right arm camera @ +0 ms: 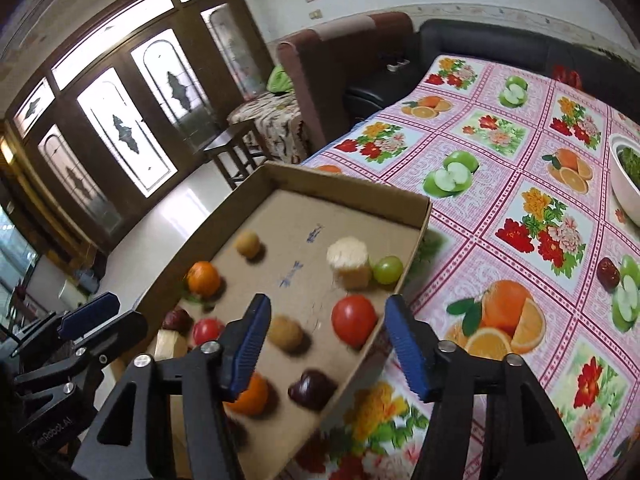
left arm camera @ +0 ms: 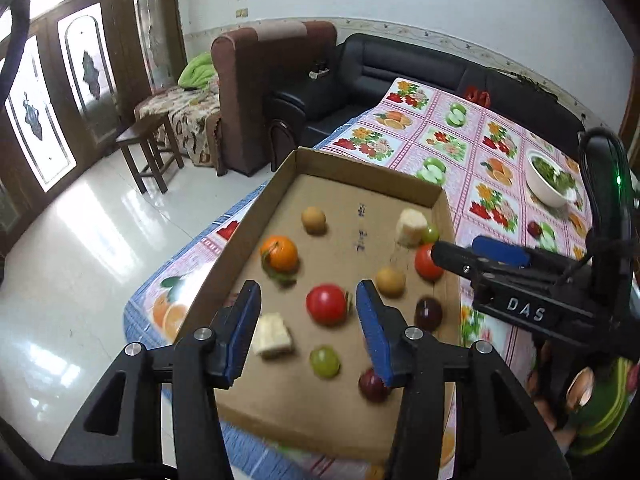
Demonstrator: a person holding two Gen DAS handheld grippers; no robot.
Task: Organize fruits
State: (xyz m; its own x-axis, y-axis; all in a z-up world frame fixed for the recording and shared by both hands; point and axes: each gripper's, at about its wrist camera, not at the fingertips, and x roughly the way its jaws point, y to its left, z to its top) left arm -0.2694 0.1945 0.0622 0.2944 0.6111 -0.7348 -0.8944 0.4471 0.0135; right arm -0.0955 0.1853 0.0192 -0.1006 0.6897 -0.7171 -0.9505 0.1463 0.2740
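Note:
A shallow cardboard tray [left arm camera: 360, 168] on the fruit-print tablecloth holds loose fruit: an orange [left arm camera: 280, 254], two red tomatoes [left arm camera: 326, 304], green grapes [left arm camera: 325, 361], brown round fruits [left arm camera: 390, 280], dark plums [left arm camera: 428, 313] and pale white chunks [left arm camera: 274, 334]. My left gripper [left arm camera: 308, 296] hovers open over the tray's near end, and a tomato shows between its fingers, untouched. My right gripper [right arm camera: 328, 308] is open above the tray's right wall, near a tomato [right arm camera: 354, 320] and a brown fruit [right arm camera: 285, 334]. One dark red fruit [right arm camera: 608, 274] lies outside on the cloth.
A white bowl of greens [left arm camera: 550, 180] stands on the table to the right. A black sofa [left arm camera: 400, 68] borders the far side, with a brown armchair [left arm camera: 260, 80] and a wooden stool [left arm camera: 148, 148] on the tiled floor to the left.

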